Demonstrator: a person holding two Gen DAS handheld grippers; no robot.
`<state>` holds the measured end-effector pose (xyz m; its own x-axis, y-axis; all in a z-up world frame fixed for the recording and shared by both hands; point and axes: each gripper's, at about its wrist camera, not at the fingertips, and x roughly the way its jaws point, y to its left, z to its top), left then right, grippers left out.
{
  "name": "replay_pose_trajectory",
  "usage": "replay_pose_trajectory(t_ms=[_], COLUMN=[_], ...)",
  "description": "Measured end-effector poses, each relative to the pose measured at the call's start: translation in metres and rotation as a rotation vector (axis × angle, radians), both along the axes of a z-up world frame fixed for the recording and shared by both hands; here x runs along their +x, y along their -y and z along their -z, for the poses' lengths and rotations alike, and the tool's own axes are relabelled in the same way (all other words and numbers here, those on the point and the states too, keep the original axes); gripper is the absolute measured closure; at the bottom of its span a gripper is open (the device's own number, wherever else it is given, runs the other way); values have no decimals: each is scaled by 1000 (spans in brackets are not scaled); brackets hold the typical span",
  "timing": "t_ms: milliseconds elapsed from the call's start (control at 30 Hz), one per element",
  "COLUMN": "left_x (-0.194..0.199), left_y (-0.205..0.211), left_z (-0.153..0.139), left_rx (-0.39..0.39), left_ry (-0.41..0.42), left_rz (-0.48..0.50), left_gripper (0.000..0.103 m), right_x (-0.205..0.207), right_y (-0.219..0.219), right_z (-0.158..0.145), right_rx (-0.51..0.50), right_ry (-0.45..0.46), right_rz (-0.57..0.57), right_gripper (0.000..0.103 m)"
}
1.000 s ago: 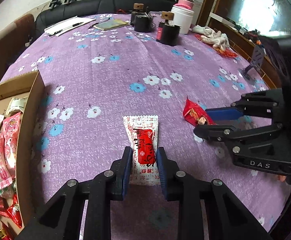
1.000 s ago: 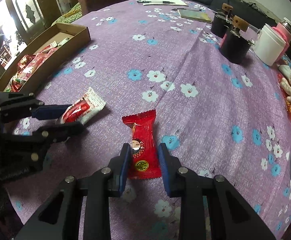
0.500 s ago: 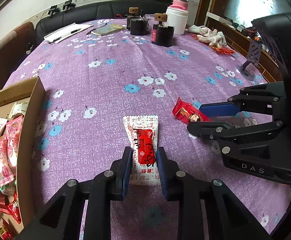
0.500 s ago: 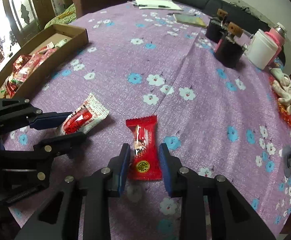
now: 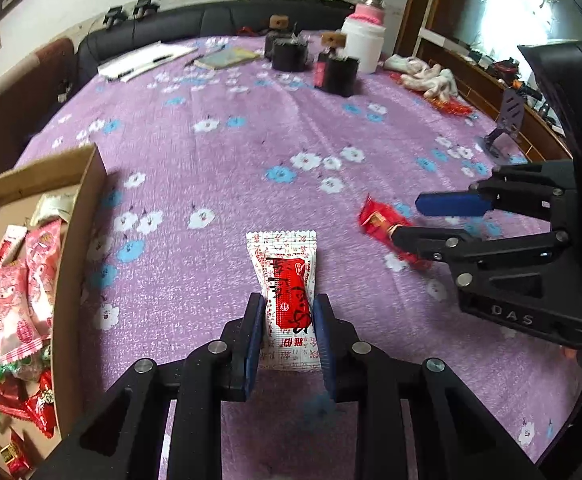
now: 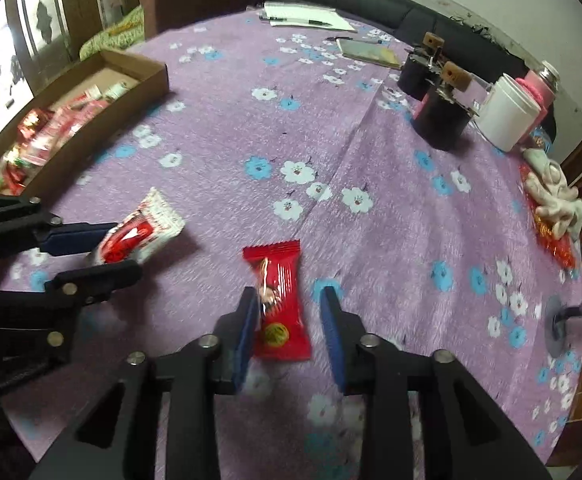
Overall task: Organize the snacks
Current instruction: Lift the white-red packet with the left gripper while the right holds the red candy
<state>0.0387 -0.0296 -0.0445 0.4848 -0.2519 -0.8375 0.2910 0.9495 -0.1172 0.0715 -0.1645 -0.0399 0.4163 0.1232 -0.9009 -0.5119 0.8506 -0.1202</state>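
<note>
Snack packets sit between both pairs of fingers. The white-and-red packet (image 5: 287, 292) lies lengthwise on the purple flowered tablecloth (image 5: 251, 152) at about 6 o'clock of the left wrist view, and the left gripper (image 5: 287, 332) is closed narrowly on it, both blue pads against its sides; the packet's near end is hidden behind the fingers. In the right wrist view the same packet (image 6: 139, 232) shows at 9 o'clock, blurred, its lower edge covered by the nearer black finger.

The red packet (image 6: 279, 304) lies at 6 o'clock of the right wrist view between the fingers of the right gripper (image 6: 289, 328), whose jaws are opening: the left pad is just beside the wrapper, and a clear strip of cloth shows between the wrapper and the right pad. Whether the left pad is touching cannot be told. From the left wrist view this packet (image 5: 379, 220) is at 3 o'clock, smeared by motion and half hidden behind the black finger.

Further out, the cardboard box (image 5: 79, 248) stands at 9 o'clock of the left wrist view, cut off by the frame edge, with a jumble of pink, red and green wrappers inside; individual pieces are hard to separate. At 12 to 1 o'clock, well apart, stand two black pots (image 5: 339, 74) and a white container (image 5: 365, 46). Pale gloves (image 5: 427, 78) lie near the cloth's edge at 2 o'clock.
</note>
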Motion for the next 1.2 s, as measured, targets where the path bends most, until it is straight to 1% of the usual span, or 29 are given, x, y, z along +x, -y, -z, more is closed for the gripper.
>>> replay_pose_trajectory(t_ms=[33, 67, 100, 133, 200, 233, 267, 300, 333, 367, 400, 467, 500, 533, 633, 800, 867, 1000, 1200], left_x=[3, 6, 7, 9, 13, 14, 15, 15, 16, 16, 16, 15, 14, 13, 15, 11, 9, 1, -15], left_y=[-1, -1, -1, 0, 2, 3, 5, 7, 9, 13, 14, 16, 16, 16, 9, 6, 5, 8, 9], left_z=[2, 4, 5, 5, 5, 5, 5, 4, 4, 4, 4, 4, 4, 5, 4, 4, 3, -2, -16], left_rx=[-2, 1, 1, 7, 17, 16, 20, 24, 27, 27, 24, 19, 22, 23, -34, -52, -65, -49, -33], left_ry=[-11, -25, -25, -25, -42, -51, -61, -69, -75, -87, -91, -80, -72, -65, -80, -70, -66, -26, 43], left_rz=[-3, 1, 3, 3, 15, 19, 32, 42, 51, 64, 62, 64, 66, 63, 49, 32, 28, 31, 39], left_gripper=[77, 77, 77, 77, 76, 74, 70, 64, 60, 52, 51, 53, 64, 70, 73, 78, 78, 78, 78], right_x=[4, 8, 11, 14, 18, 18, 17, 17, 17, 16, 15, 13, 12, 11, 6, 1, -1, -6, -12], right_y=[-3, -5, -7, -9, -11, -10, -10, -9, -9, -9, -9, -9, -8, -8, -5, -3, -2, 0, 1], right_z=[5, 10, 10, 11, 11, 11, 11, 10, 10, 10, 10, 10, 10, 10, 9, 8, 7, 5, -4], right_rx=[1, 13, 23, 10, 16, 19, 34, 43, 46, 49, 52, 67, 71, 75, 92, 108, 110, 112, 131], right_ry=[-16, -41, -35, -36, -58, -69, -90, -102, -108, -111, -112, -112, -110, -106, -108, -110, -108, -104, -91], right_rz=[4, 1, -2, -2, -9, -13, -23, -25, -26, -27, -23, -14, -14, -14, -8, -3, -2, -4, -7], right_gripper=[62, 61, 59, 57, 57, 62, 67, 77, 81, 82, 83, 84, 84, 84, 84, 84, 84, 84, 84])
